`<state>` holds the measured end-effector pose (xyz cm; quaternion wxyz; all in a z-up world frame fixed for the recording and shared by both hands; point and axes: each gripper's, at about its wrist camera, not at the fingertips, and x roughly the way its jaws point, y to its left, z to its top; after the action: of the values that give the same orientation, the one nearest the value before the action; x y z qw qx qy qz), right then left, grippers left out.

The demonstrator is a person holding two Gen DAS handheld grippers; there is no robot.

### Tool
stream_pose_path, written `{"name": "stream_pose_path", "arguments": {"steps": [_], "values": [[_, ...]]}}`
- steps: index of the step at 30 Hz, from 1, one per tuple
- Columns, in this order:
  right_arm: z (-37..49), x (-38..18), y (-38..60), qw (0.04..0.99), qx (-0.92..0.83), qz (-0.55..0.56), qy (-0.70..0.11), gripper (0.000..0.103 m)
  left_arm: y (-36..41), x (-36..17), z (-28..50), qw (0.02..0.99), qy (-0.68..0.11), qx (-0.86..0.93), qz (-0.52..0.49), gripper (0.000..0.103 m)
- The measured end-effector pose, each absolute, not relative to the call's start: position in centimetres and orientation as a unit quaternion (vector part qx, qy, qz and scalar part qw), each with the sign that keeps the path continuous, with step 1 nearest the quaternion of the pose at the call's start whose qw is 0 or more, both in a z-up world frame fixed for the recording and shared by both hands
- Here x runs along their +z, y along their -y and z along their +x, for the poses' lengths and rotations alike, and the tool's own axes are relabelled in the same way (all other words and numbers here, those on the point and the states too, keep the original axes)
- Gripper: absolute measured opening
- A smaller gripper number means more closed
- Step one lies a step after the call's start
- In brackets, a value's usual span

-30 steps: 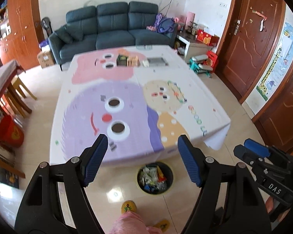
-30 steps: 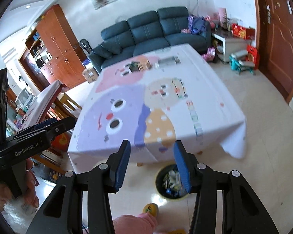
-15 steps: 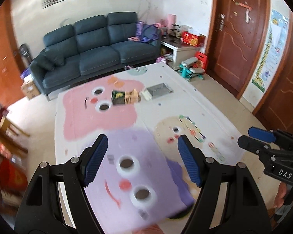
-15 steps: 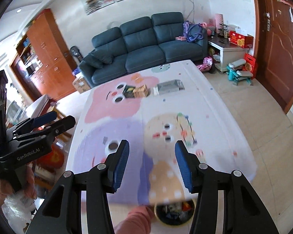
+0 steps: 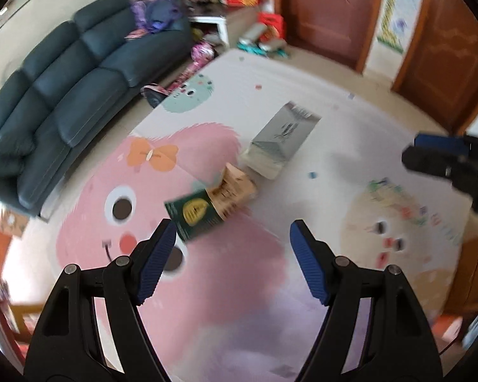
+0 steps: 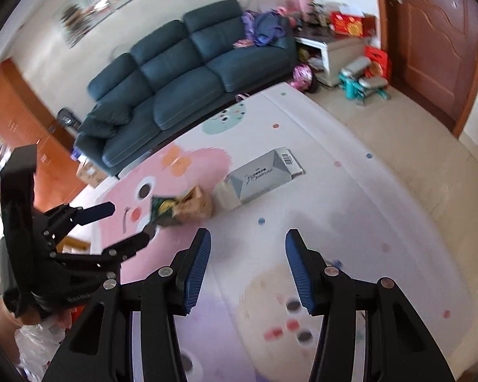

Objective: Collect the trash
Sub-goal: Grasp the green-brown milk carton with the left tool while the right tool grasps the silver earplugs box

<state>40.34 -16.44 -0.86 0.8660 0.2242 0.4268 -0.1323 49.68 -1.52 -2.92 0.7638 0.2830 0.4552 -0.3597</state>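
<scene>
**Reaching for the trash on the far part of the table**

Both claws are open and empty. The left gripper [image 5: 232,248] hangs over the pink patch of the tablecloth [image 5: 239,286], its jaws spread wide, and the dark green packet [image 5: 192,215] lies just beyond its left fingertip. Touching that packet on its right is a crumpled tan wrapper [image 5: 234,189], and just beyond that, further right, lies a flat grey box [image 5: 280,140]. All three sit on the far part of the table, in front of the blue sofa [image 5: 73,95]. The right gripper [image 6: 248,264] hovers nearer, over bare cloth, with the grey box ahead of it and somewhat to the left.

To do this step well, I judge the left claw should centre on the green packet, come down low enough to catch its edge, and shut on that piece alone so the wrapper is not dragged along. The flat box looks better taken by its short end. The pictures are blurred, so slowing before contact seems wise.
</scene>
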Motion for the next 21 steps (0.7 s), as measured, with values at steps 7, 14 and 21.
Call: {"name": "stream_pose_path", "arguments": {"steps": [7,14,21], "values": [[46.6,-6.6,19.6,0.844,-0.157,0.276,-0.432,0.050,4.2,-9.4,53.9,0.691,-0.479,-0.406,0.359,0.071],[49.4,-9.8,20.4,0.833,-0.158,0.293,-0.441,0.050,4.9,-13.1,55.1,0.657,-0.487,-0.418,0.397,0.071],[52.8,-12.4,20.4,0.822,-0.161,0.304,-0.454,0.056,5.8,-13.0,58.4,0.671,-0.509,-0.427,0.330,0.071]]}}
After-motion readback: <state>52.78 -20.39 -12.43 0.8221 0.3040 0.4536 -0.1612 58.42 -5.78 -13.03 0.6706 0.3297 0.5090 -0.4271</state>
